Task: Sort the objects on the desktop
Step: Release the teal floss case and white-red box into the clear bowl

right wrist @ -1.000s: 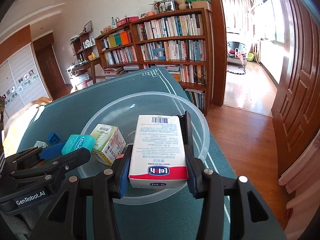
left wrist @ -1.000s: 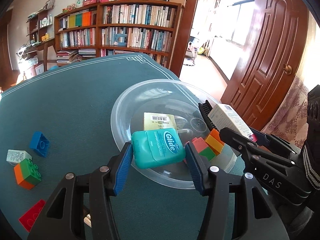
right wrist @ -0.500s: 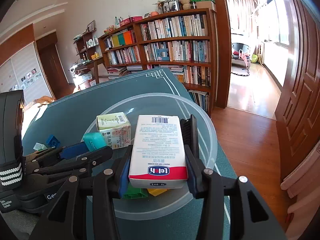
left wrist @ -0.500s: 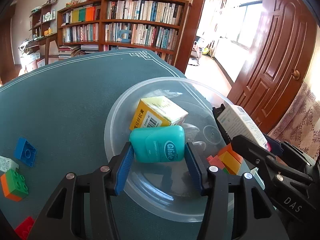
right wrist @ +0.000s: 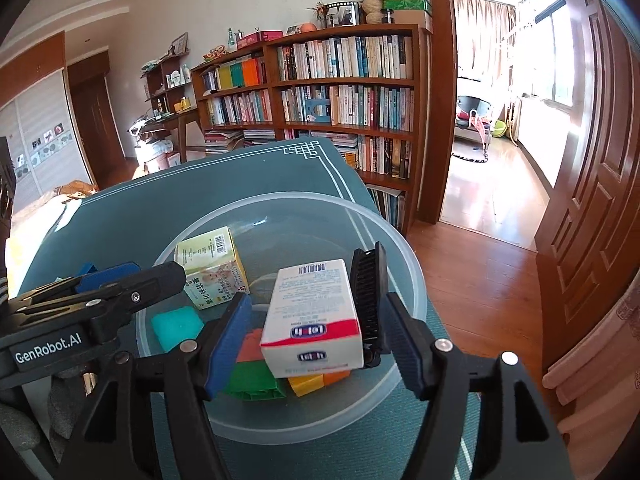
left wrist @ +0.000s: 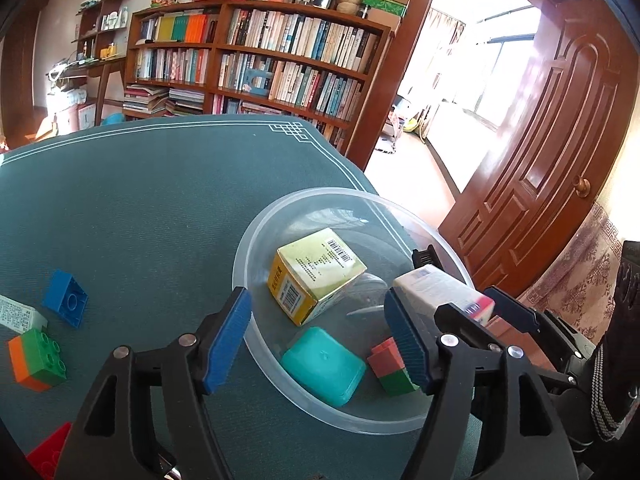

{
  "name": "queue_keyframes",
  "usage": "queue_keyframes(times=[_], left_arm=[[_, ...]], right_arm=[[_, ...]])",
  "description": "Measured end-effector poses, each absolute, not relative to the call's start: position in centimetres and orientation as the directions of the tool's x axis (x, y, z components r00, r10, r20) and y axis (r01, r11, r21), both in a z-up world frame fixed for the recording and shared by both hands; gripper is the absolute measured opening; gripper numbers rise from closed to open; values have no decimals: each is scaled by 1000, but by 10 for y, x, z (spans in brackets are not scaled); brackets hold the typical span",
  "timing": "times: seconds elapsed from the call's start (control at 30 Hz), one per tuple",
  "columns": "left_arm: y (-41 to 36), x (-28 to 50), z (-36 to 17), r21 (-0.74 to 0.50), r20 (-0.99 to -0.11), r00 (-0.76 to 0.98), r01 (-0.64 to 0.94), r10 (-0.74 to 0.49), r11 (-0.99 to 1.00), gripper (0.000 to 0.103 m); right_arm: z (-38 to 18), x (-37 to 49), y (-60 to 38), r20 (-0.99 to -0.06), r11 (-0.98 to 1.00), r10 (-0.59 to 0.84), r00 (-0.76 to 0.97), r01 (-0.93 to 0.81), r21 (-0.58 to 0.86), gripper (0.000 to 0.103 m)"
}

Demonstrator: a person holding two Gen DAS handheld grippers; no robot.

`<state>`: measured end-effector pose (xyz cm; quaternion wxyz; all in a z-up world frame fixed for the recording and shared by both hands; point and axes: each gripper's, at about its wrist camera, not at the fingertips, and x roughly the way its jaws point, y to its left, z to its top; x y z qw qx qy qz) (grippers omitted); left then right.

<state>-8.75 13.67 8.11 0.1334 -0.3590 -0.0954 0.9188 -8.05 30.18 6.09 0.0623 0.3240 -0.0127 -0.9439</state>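
A clear plastic bowl [left wrist: 256, 236] [right wrist: 400, 248] sits on the green table. In it lie a teal floss case [left wrist: 324, 366] [right wrist: 176, 326], a yellow box [left wrist: 316, 276] [right wrist: 212, 268] and coloured bricks [left wrist: 390, 366] [right wrist: 252, 378]. My left gripper [left wrist: 320, 344] is open above the bowl, with the floss case lying loose below it. My right gripper [right wrist: 316, 340] is open. A white and red box [right wrist: 314, 320] and a black comb [right wrist: 368, 296] sit between its fingers, resting on the bricks. The white box also shows in the left wrist view [left wrist: 440, 292].
On the table left of the bowl lie a blue brick [left wrist: 66, 304], a green and orange brick [left wrist: 36, 360], a red brick [left wrist: 48, 452] and a small white box [left wrist: 16, 314]. A bookshelf [right wrist: 320, 92] and an open wooden door [left wrist: 540, 152] stand beyond the table's edge.
My left gripper opened and let go of the teal floss case, which now lies in the bowl. My right gripper opened around the white box and comb, now resting on the bricks.
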Motion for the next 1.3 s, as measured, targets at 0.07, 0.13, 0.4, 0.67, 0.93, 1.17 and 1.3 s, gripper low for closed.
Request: queue_keyframes(times=[0.07,0.13,0.4,0.67,0.93,1.17,1.3], left_arm=[[135,-84,83,-271,-633,-710,-170,308,-948,72],[131,-83,85,-258,-635,-715,-162,294,-952,72],[113,-68,82,-229,-645,-729,-103,231,-968,72],[87,-53,78,-231,-650,-735,-52,194,-972,72],[65,-38,76,-243,-653,-736,-15,175,-970,72],[56,-26,78,-225,-645,-749,-2,150,-974,72],[48,-21,74,-228,-653,-744,15,141,-973,72]], right_arm=[[62,-79,298,-613,-992,-123,-780,118,49,71],[63,-78,294,-618,-992,-116,-778,122,32,71],[61,-74,281,-641,-991,-112,-759,135,13,71],[60,-69,267,-652,-987,-130,-747,159,13,71],[59,-64,251,-663,-984,-135,-736,177,3,71],[62,-60,239,-662,-983,-129,-738,182,-12,71],[62,-55,230,-665,-981,-125,-736,191,-27,71]])
